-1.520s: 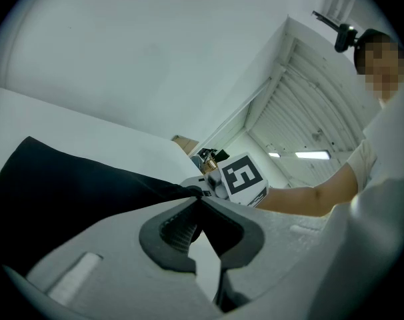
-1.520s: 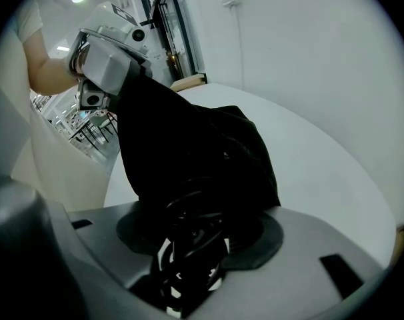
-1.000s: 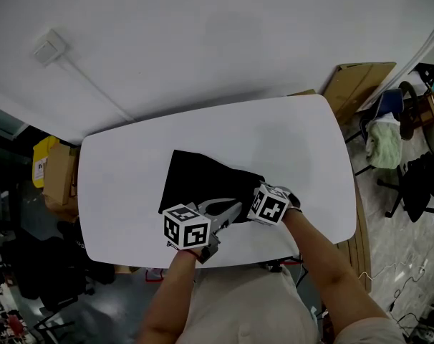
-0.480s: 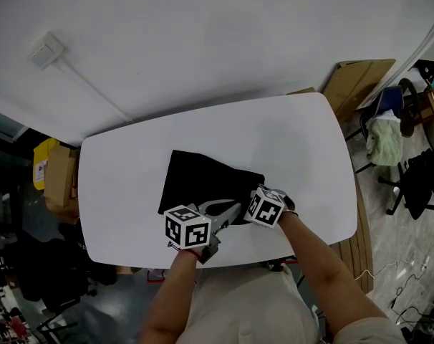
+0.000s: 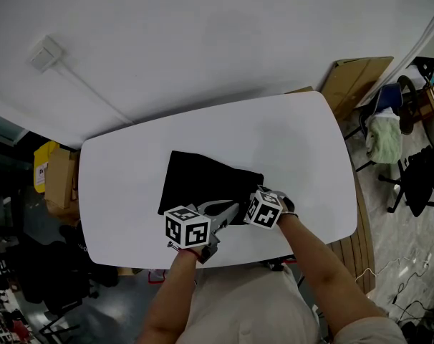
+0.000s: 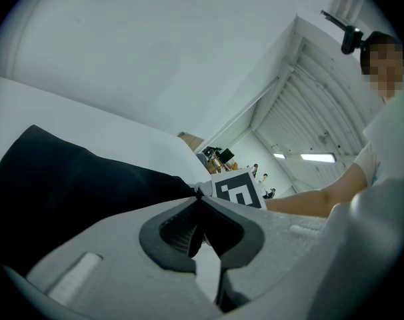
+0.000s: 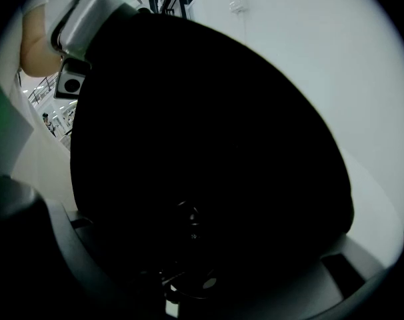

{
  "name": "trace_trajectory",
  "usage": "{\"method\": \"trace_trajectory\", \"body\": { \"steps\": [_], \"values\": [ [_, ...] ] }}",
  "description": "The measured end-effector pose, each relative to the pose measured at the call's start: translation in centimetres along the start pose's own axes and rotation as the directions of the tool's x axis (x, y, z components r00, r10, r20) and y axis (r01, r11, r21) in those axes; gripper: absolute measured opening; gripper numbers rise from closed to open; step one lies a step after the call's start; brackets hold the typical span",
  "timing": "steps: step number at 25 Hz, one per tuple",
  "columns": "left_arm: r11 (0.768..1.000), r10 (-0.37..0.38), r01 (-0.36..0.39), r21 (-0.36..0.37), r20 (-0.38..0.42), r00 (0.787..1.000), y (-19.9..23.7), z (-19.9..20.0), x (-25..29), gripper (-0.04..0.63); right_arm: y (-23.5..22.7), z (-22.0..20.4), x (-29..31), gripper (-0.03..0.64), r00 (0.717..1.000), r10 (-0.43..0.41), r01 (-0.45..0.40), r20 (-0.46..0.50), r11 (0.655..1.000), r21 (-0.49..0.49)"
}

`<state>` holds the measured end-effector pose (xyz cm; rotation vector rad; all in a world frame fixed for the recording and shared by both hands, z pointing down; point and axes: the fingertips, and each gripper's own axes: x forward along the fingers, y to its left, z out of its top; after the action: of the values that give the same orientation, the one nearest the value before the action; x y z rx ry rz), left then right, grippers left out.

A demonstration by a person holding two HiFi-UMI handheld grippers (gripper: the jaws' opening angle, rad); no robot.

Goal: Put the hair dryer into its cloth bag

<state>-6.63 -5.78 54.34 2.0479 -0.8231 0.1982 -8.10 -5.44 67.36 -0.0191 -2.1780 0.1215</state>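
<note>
Two forearms reach in from 6 o'clock over a white table [image 5: 288,142], each hand carrying a two-jaw gripper topped with a marker cube. The left gripper [image 5: 230,208] sits at the near edge of the black cloth bag [image 5: 199,181], its jaws closed tip to tip on the bag's near corner, as its own view shows. The right gripper [image 5: 254,205], just beside it at 3 o'clock, presses up to the bag's near right corner. Its jaws stand wide apart with the dark bulk of the bag filling the space between them. Whether they squeeze the cloth is unclear. Low in that dark mass a dim rounded shape carries small glints, too dark to name, and the hair dryer cannot be told apart from the cloth. The bag lies flat at the table's centre, spreading toward 11 o'clock. Beyond the table, flattened cardboard [image 5: 353,81] leans at 2 o'clock, and a yellow box [image 5: 44,165] sits at 9 o'clock.
</note>
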Motion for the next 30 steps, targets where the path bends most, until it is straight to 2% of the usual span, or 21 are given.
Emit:
{"method": "trace_trajectory", "body": {
  "steps": [6, 30],
  "values": [
    [1.0, 0.003, -0.003, -0.005, -0.002, 1.0, 0.0, -0.2, 0.2, 0.025, -0.1, 0.2, -0.5, 0.288, 1.0, 0.004, -0.005, 0.025, 1.0, 0.008],
    [1.0, 0.01, -0.01, -0.001, -0.021, 1.0, 0.0, -0.8, 1.0, 0.024, -0.3, -2.4, -5.2, 0.298, 0.994, -0.073, 0.065, 0.082, 0.993, 0.097]
  ]
}}
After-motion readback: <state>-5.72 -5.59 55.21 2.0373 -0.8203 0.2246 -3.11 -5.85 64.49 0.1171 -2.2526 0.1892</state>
